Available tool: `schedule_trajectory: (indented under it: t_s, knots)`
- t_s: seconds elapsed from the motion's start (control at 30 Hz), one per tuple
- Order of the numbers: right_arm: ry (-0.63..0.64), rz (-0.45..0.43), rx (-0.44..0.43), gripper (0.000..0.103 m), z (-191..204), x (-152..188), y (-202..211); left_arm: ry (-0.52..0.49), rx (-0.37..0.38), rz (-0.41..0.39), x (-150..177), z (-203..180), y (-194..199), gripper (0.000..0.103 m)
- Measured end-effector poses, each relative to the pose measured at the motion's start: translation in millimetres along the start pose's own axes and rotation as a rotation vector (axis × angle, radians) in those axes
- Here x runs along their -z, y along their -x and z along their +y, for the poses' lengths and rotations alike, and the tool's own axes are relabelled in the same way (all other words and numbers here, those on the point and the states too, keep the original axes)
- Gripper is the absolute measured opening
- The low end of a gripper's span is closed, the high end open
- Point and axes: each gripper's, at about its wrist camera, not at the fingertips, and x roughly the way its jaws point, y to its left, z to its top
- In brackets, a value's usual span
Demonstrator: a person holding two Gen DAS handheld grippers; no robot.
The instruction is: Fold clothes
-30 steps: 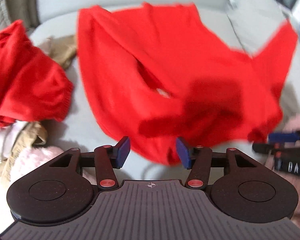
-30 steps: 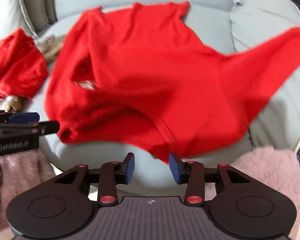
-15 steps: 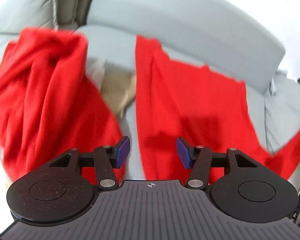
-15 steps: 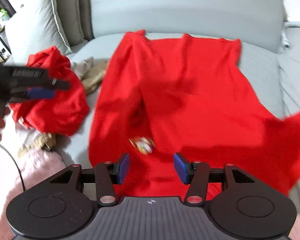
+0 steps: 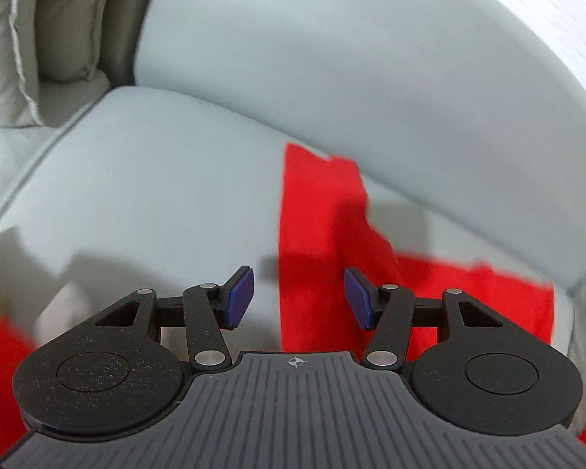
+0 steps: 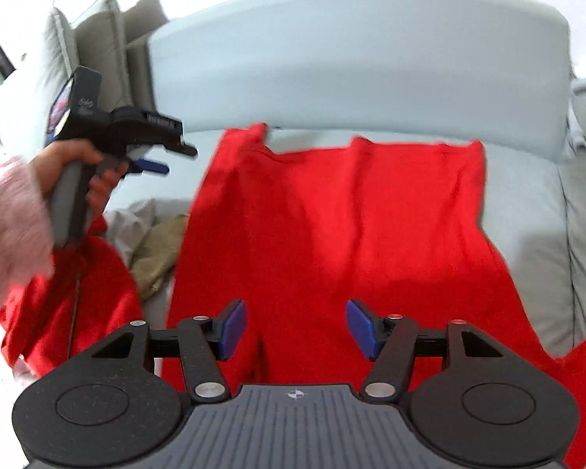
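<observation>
The red garment (image 6: 332, 234) lies spread flat on the grey sofa seat (image 6: 535, 203). The right gripper (image 6: 296, 329) hovers above its near part, jaws opening, nothing between. The left gripper (image 5: 299, 299), parted and empty, hangs over its left edge.

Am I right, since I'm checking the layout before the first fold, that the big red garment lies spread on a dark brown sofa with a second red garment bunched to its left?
Not quite: the sofa is pale grey, not dark brown, as the right wrist view shows. The rest holds: the big red garment lies spread on it, with a second red garment bunched to its left.
</observation>
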Motion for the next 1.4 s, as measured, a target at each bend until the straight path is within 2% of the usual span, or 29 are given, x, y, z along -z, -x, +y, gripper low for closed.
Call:
schedule_trajectory:
  t_s: [0.07,0.13,0.23,0.33,0.37,0.4,0.43,0.5,0.57,0.63,0.83,1.0,1.1,1.27,1.4]
  knots:
    - [-0.012,0.016,0.011,0.059,-7.9,8.5,0.3,0.062,0.028,-0.026,-12.4,10.0,-23.9,0.054]
    - [-0.043,0.058,0.028,0.060,-22.7,24.4,1.3,0.075,0.034,-0.049,-18.9,13.4,-40.6,0.053]
    - [-0.077,0.108,0.039,0.060,-36.0,39.9,2.6,-0.022,-0.004,-0.069,-24.4,3.4,-63.2,0.051]
    - [-0.094,0.140,0.062,0.060,-43.3,51.1,3.5,-0.192,-0.109,-0.039,-20.7,-17.0,-85.6,0.048]
    - [-0.100,0.151,0.070,0.060,-46.2,55.3,4.0,-0.263,-0.148,-0.040,-17.1,-27.1,-88.6,0.041]
    - [-0.104,0.156,0.073,0.060,-46.9,56.6,4.5,-0.300,-0.165,-0.037,-15.7,-33.2,-89.9,0.013]
    - [-0.109,0.161,0.075,0.060,-47.1,58.9,5.7,-0.321,-0.162,-0.027,-15.9,-38.1,-88.0,0.000]
    - [-0.113,0.164,0.074,0.060,-46.3,63.0,10.5,-0.385,-0.159,-0.018,-15.6,-50.2,-78.6,0.000]
    - [-0.106,0.152,0.069,0.059,-44.1,64.0,17.6,-0.437,-0.166,-0.070,-14.0,-57.4,-59.1,0.000]
    - [-0.092,0.132,0.064,0.060,-40.7,63.7,27.4,-0.453,-0.154,-0.141,-15.5,-61.8,-29.5,0.000]
    - [-0.087,0.062,0.032,0.060,-25.8,66.7,65.2,-0.563,-0.148,-0.355,-7.2,-72.8,92.6,0.000]
    - [-0.055,-0.016,-0.002,0.060,-12.5,75.8,102.8,-0.604,-0.078,-0.558,24.3,-69.7,228.2,0.000]
    - [-0.044,-0.057,-0.019,0.060,-6.9,87.6,126.0,-0.610,-0.053,-0.675,56.3,-60.1,315.5,0.000]
    - [-0.039,-0.093,-0.039,0.060,-6.8,104.7,150.6,-0.588,-0.061,-0.790,103.8,-52.7,419.6,0.000]
    - [-0.036,-0.112,-0.036,0.060,-7.5,115.6,166.6,-0.561,-0.083,-0.839,137.0,-39.9,474.6,0.000]
